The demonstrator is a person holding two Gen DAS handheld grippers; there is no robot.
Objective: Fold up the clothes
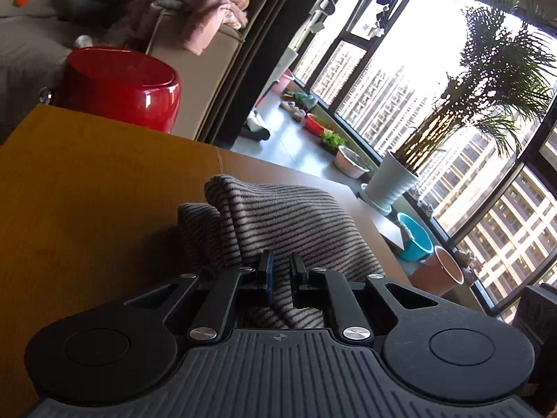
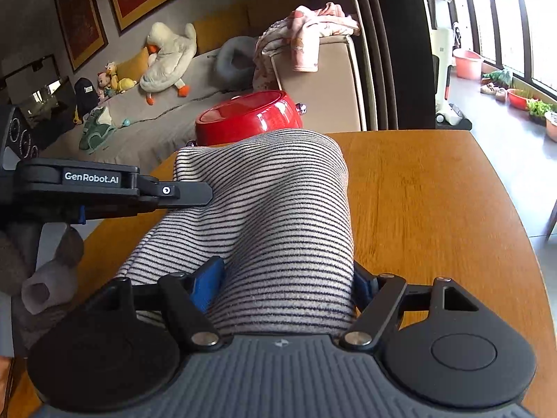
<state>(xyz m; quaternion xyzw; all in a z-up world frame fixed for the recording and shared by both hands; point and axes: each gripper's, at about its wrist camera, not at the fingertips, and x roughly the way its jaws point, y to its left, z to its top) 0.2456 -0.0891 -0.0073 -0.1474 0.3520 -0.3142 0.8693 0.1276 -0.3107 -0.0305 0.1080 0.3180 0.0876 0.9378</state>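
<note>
A striped garment (image 2: 278,191), white with thin dark lines, lies bunched lengthwise on the wooden table (image 2: 435,209). My right gripper (image 2: 285,278) is open, and the thick near end of the garment fills the gap between its blue pads (image 2: 209,285). My left gripper (image 2: 205,193) comes in from the left, its tip at the garment's left edge. In the left wrist view the left gripper (image 1: 282,264) has its fingers close together on a fold of the striped garment (image 1: 278,216), which rises in a hump ahead over the table (image 1: 87,191).
A glossy red round stool (image 2: 250,115) stands just beyond the table's far edge, also visible as the red stool (image 1: 118,87). Behind it is a sofa with plush toys (image 2: 167,55) and pink clothes (image 2: 313,31) on its arm. A potted palm (image 1: 393,181) stands by the windows.
</note>
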